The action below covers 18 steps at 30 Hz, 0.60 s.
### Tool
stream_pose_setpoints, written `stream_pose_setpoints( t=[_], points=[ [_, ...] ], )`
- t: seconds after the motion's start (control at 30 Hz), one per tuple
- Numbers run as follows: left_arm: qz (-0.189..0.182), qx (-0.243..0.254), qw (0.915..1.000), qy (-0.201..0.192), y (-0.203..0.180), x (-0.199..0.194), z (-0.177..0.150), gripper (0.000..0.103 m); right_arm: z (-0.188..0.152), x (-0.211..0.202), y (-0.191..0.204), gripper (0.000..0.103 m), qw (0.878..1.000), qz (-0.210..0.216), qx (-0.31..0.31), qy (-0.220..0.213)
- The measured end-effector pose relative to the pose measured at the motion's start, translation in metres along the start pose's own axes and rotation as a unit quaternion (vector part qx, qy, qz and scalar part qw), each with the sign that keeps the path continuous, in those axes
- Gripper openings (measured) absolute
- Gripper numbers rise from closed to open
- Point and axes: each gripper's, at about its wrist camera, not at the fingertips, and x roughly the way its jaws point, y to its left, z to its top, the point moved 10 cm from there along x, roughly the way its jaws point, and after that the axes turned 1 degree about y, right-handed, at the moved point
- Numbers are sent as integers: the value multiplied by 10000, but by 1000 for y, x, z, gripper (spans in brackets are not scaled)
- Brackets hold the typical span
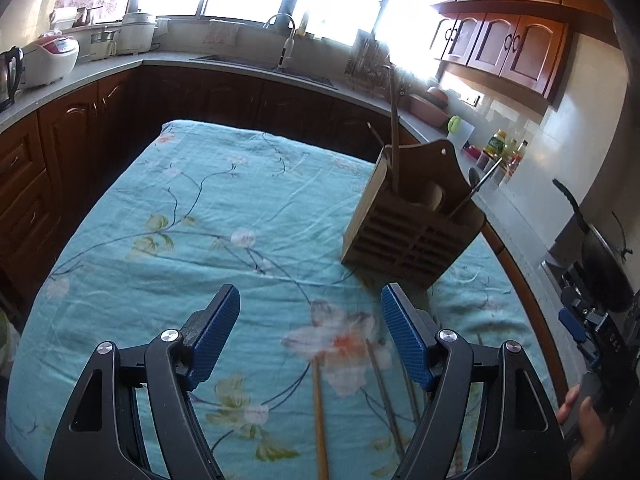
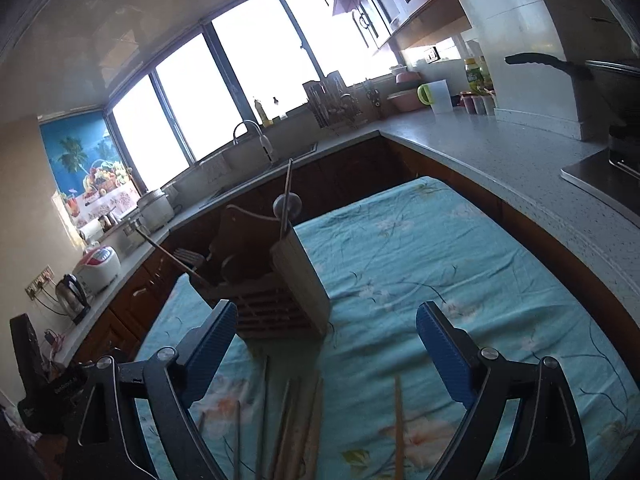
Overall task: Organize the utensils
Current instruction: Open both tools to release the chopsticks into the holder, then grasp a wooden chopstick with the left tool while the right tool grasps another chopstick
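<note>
A wooden utensil holder (image 1: 412, 224) stands on the floral teal cloth (image 1: 192, 208), with a few utensils sticking out of it. It also shows in the right wrist view (image 2: 280, 280). My left gripper (image 1: 310, 312) is open and empty above the cloth, near side of the holder. Loose chopsticks (image 1: 320, 420) lie on the cloth below it. My right gripper (image 2: 326, 328) is open and empty just in front of the holder. Several chopsticks and utensils (image 2: 296, 424) lie on the cloth between its fingers; one wooden chopstick (image 2: 399, 428) lies apart to the right.
Kitchen counters ring the table: rice cooker (image 1: 48, 58) and kettle (image 1: 8, 76) at left, sink with tap (image 1: 286, 40) at the back, bottles (image 1: 500, 148) and a pan (image 1: 596, 256) at right. The right gripper's body (image 1: 588, 328) shows at the right edge.
</note>
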Motion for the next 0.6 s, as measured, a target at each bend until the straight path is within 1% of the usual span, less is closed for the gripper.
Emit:
stream_pose_setpoints(
  t=[0.07, 0.13, 0.27, 0.4, 0.6],
  points=[
    [-20, 18, 9999, 139, 0, 2, -15, 75, -18, -2, -6, 92, 9998, -101, -63, 145],
    [37, 56, 9997, 240, 3, 3, -28, 75, -35, -2, -13, 92, 9994, -170, -53, 285],
    [90, 113, 9987, 492, 3, 10, -51, 75, -58, -3, -24, 92, 9984, -273, -35, 491],
    [166, 175, 9973, 688, 3, 17, -67, 75, -71, -3, -29, 92, 9975, -327, -33, 633],
    [268, 371, 9951, 881, -1, 25, -77, 75, -76, 3, -27, 92, 9961, -340, -150, 799]
  ],
)
